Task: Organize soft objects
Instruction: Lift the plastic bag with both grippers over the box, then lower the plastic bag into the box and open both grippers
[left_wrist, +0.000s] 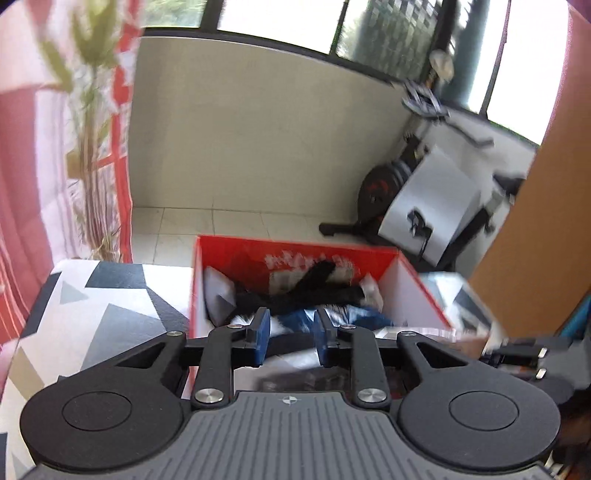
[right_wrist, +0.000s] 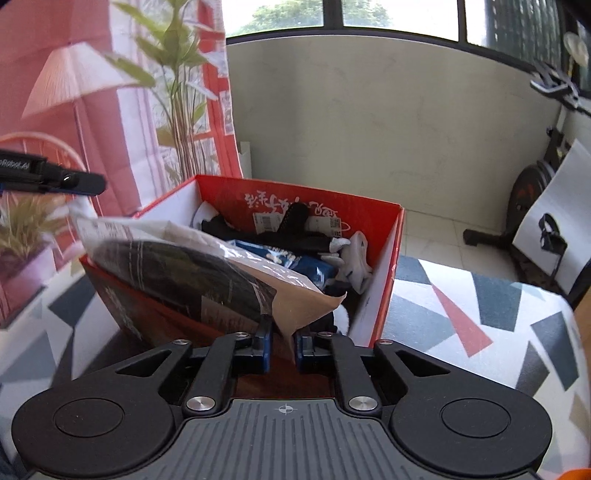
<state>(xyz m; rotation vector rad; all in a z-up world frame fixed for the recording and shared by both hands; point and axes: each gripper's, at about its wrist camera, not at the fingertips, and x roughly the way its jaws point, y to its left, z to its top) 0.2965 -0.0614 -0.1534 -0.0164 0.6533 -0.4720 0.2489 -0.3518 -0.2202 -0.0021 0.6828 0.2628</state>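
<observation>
Right wrist view shows the right hand-held gripper (right_wrist: 283, 341) pinching a bagged garment's (right_wrist: 192, 273) corner over the box's (right_wrist: 384, 280) near edge, the left hand-held gripper (left_wrist: 291, 339) apparently spread empty, so the slick bag could slip out.

A clear packet (right_wrist: 192, 266) of dark fabric tilts across the red box (right_wrist: 388, 266) holding socks (right_wrist: 354, 258), just ahead of the right gripper (right_wrist: 283, 347).

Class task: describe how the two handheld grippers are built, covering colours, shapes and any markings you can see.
Both the left gripper and right gripper match: black linkage arms with silver rivets, blue pads on the jaws, two round black discs, and a grey ribbed plate bearing a small crosshair mark.
</observation>
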